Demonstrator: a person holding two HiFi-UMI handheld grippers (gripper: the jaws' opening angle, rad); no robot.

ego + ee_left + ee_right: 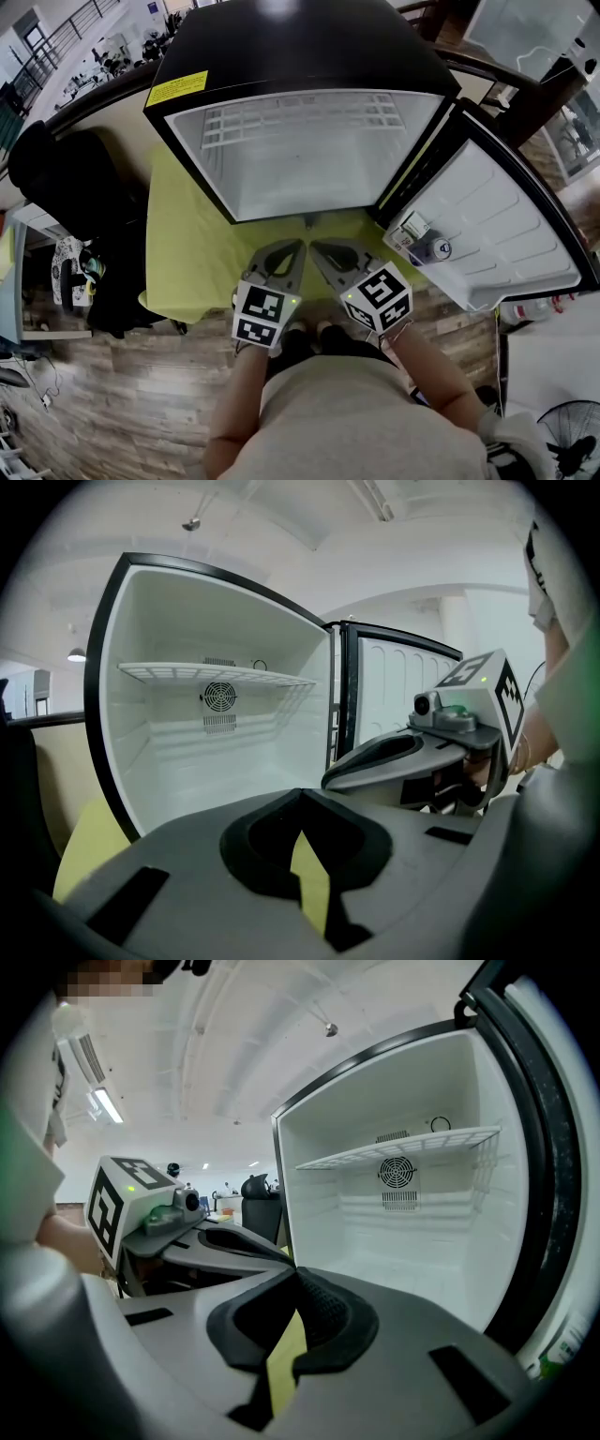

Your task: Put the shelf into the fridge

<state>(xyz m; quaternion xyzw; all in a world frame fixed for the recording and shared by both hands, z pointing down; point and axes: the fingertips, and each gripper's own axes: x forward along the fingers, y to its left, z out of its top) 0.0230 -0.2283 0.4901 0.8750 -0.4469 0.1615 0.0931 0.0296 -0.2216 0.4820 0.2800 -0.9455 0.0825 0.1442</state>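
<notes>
A black mini fridge [272, 42] stands open on a yellow-green table [187, 253]. A white wire shelf [309, 117] sits across the upper part of its white interior; the same shelf [216, 674] shows level in the left gripper view, and the shelf [403, 1152] also appears in the right gripper view. My left gripper [298, 247] and right gripper [317, 247] hover side by side just in front of the fridge's opening, tips nearly touching each other. Both are shut with nothing held. From the left gripper [300, 794] I see the right gripper [384, 757] beside it.
The fridge door [511, 225] swings open to the right, with a can [437, 249] in its lower rack. A dark chair with bags [75, 178] stands left of the table. A fan [562, 431] is on the wooden floor at the lower right.
</notes>
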